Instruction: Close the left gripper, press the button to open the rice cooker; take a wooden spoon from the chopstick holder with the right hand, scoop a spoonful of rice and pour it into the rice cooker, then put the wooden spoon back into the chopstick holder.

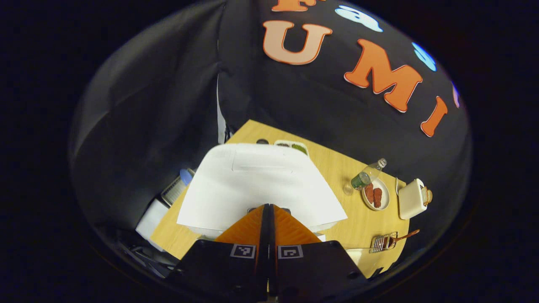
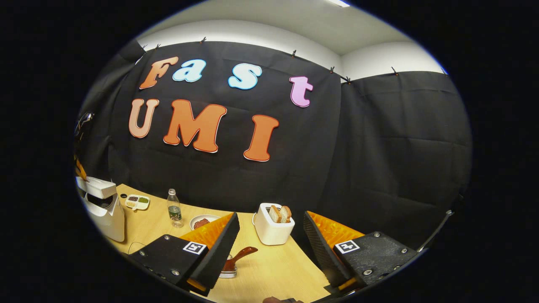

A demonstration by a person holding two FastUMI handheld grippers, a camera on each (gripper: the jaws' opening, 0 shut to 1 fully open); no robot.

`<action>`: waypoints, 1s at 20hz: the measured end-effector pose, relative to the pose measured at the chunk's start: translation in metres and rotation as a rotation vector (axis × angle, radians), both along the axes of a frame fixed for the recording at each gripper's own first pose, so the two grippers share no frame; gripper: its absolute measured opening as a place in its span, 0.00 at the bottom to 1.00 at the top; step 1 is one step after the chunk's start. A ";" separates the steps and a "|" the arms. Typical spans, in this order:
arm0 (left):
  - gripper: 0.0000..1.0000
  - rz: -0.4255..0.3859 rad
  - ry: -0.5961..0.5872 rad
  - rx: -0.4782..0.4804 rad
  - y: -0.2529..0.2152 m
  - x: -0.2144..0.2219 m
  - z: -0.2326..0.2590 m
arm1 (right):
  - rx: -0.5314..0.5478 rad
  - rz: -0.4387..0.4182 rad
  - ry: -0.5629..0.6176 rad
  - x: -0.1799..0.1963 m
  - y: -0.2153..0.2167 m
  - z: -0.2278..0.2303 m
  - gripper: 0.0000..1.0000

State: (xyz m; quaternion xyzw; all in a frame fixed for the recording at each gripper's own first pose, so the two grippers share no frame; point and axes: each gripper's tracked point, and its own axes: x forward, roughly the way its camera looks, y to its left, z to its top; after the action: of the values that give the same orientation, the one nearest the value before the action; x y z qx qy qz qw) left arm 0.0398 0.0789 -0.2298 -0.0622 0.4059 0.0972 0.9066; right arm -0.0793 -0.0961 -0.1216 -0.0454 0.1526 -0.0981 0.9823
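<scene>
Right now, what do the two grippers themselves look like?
The left gripper and the right gripper look alike: each has two wedge-shaped fingers on black blocks fastened with screws. Every block carries a small square black-and-white marker. The right gripper's finger faces are ridged.

The white rice cooker (image 1: 261,185) is seen from above at the near-left part of the wooden table, its flat lid filling the middle of the left gripper view. In the right gripper view it's found at the far left edge, lid popped up. The wooden spoon (image 2: 239,256) is propped in the chopstick holder (image 2: 228,269), handle tilted up to the right.
</scene>
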 end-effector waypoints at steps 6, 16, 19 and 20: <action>0.06 -0.031 -0.191 0.145 -0.002 0.013 0.052 | 0.046 -0.005 0.016 0.003 -0.005 -0.012 0.95; 0.08 -0.043 -0.492 0.316 -0.023 0.000 0.138 | 0.162 0.056 0.129 0.016 0.011 -0.071 0.96; 0.33 -0.075 -0.539 0.330 -0.039 -0.012 0.152 | 0.225 0.086 0.177 0.023 0.018 -0.097 0.96; 0.44 -0.077 -0.549 0.347 -0.041 -0.015 0.156 | 0.248 0.093 0.197 0.026 0.021 -0.107 0.95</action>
State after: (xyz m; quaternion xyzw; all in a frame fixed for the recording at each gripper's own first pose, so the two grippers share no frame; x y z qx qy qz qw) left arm 0.0244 0.0377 -0.0741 0.0848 0.1260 0.1099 0.9823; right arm -0.0534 -0.0750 -0.2287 0.0598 0.2568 -0.0282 0.9642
